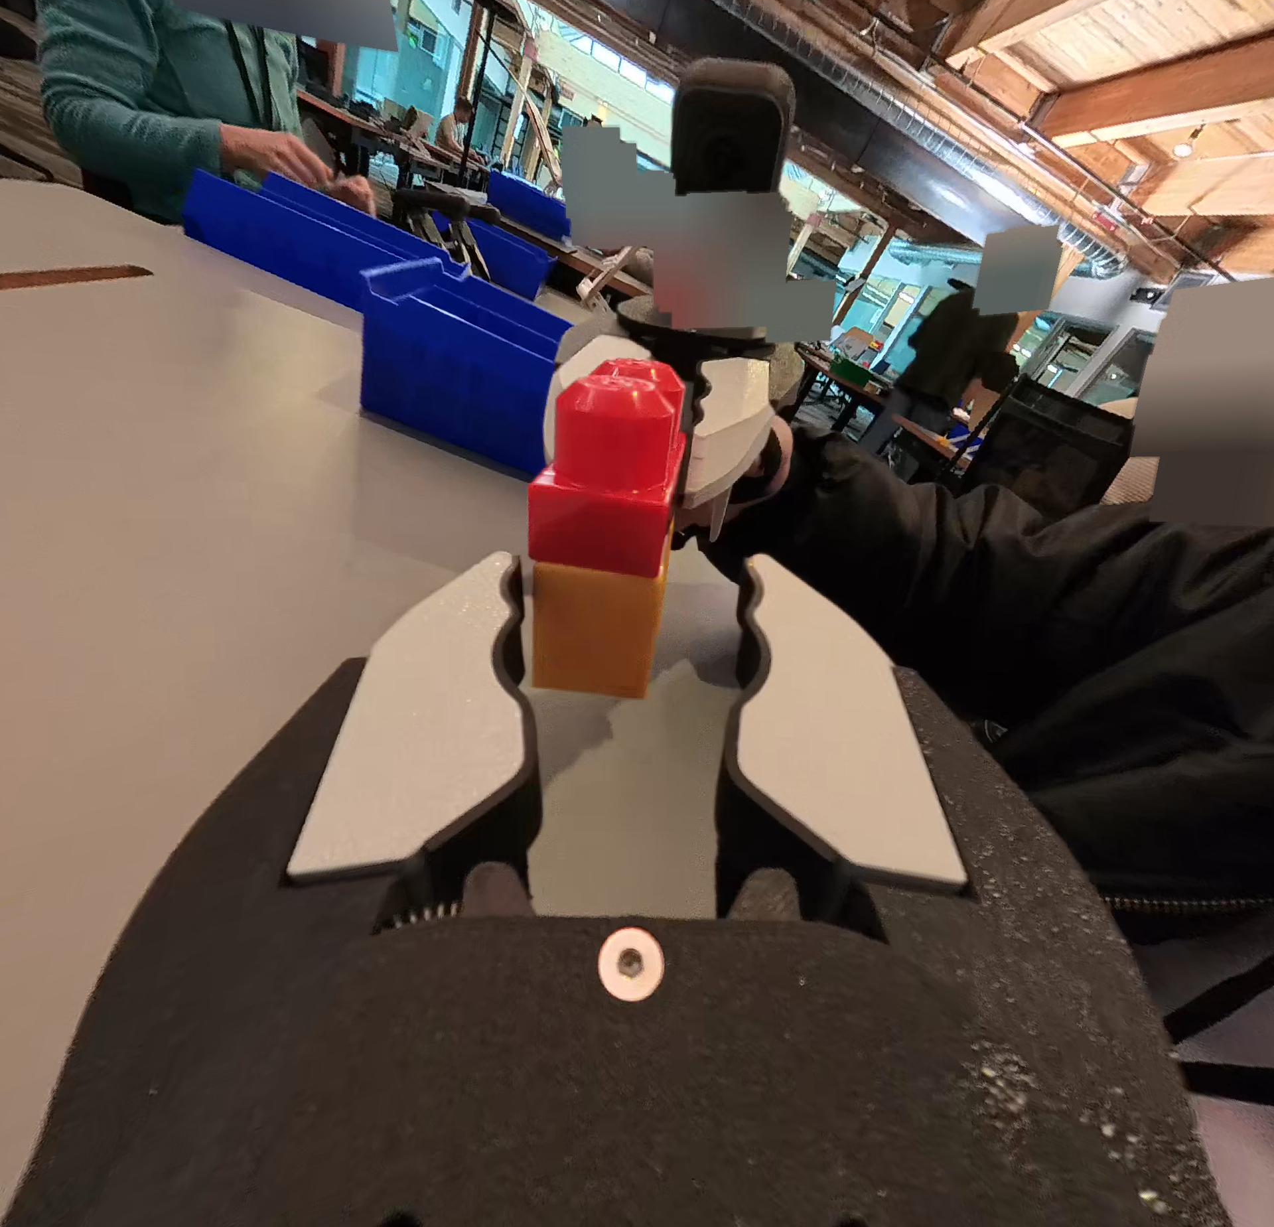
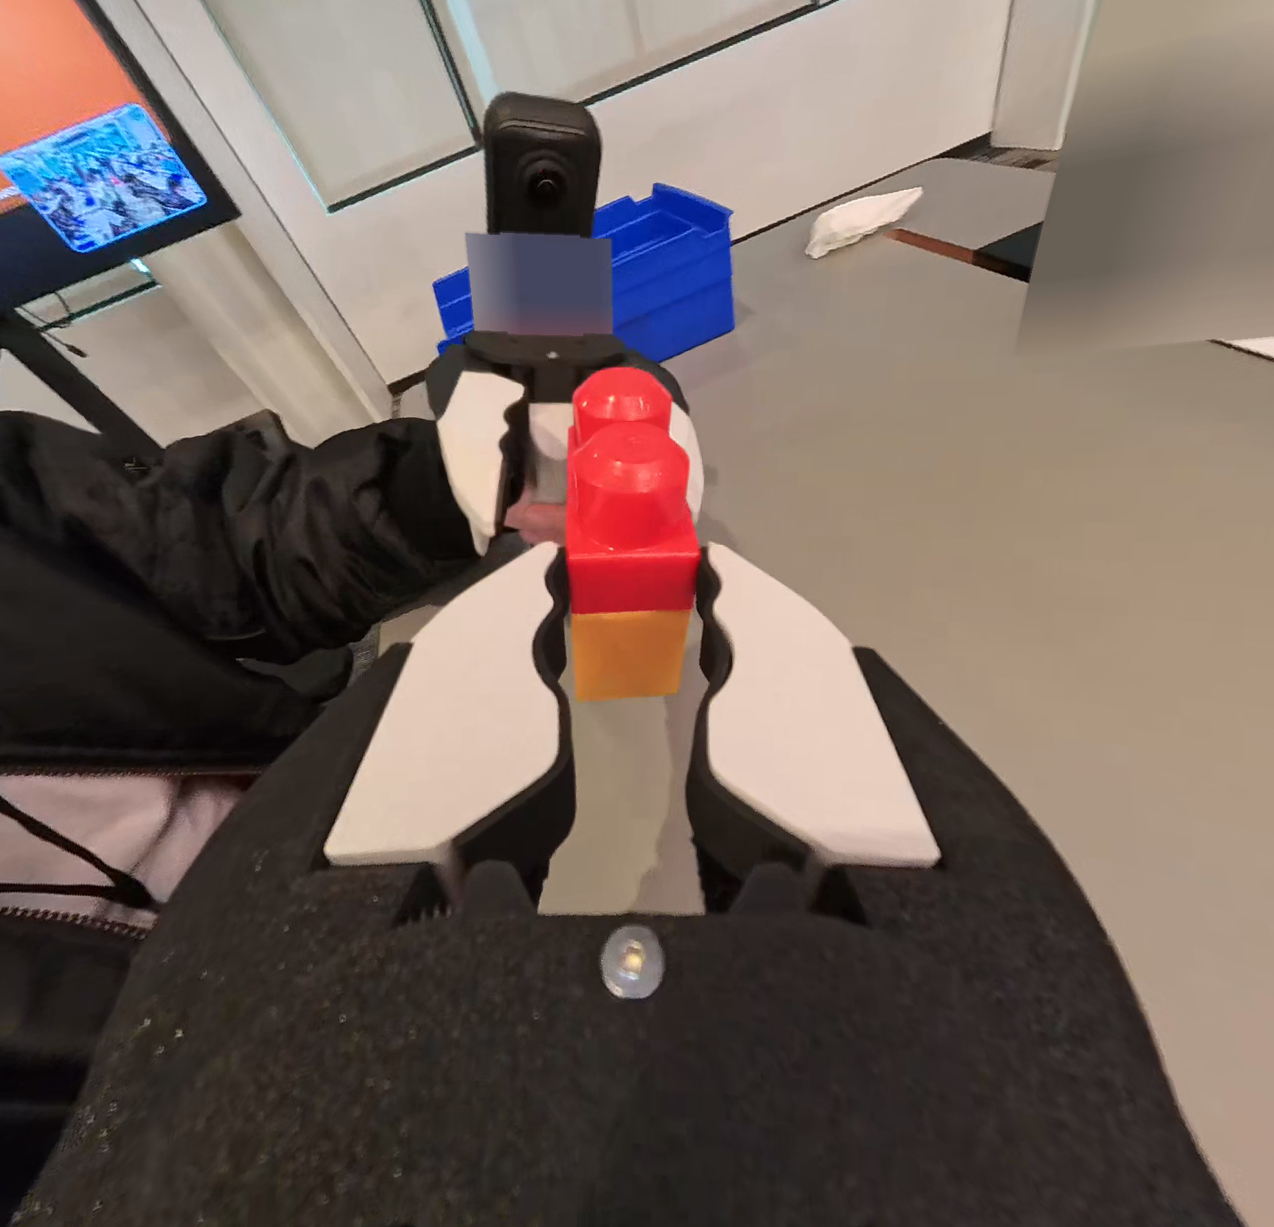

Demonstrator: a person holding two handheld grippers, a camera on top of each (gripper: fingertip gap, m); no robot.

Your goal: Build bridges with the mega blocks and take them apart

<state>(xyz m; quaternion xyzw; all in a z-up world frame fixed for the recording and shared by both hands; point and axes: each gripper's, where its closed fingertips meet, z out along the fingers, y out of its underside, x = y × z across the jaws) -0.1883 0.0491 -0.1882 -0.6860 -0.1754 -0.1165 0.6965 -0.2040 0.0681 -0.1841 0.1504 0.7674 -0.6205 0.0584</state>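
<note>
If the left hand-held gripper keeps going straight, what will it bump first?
The orange block under the red block. The left hand-held gripper is open, so the block would probably slide between its fingers; one finger already looks very close to it.

Your red block (image 1: pixel 607 504) is covering the yellow block's (image 1: pixel 593 632) top in both views, so you are not seeing how they join. In the left wrist view the stack is hiding most of your right gripper (image 1: pixel 710 449); in the right wrist view it is masking part of your left gripper (image 2: pixel 551 449). The blue bin (image 2: pixel 662 270) is sitting partly behind that camera.
</note>
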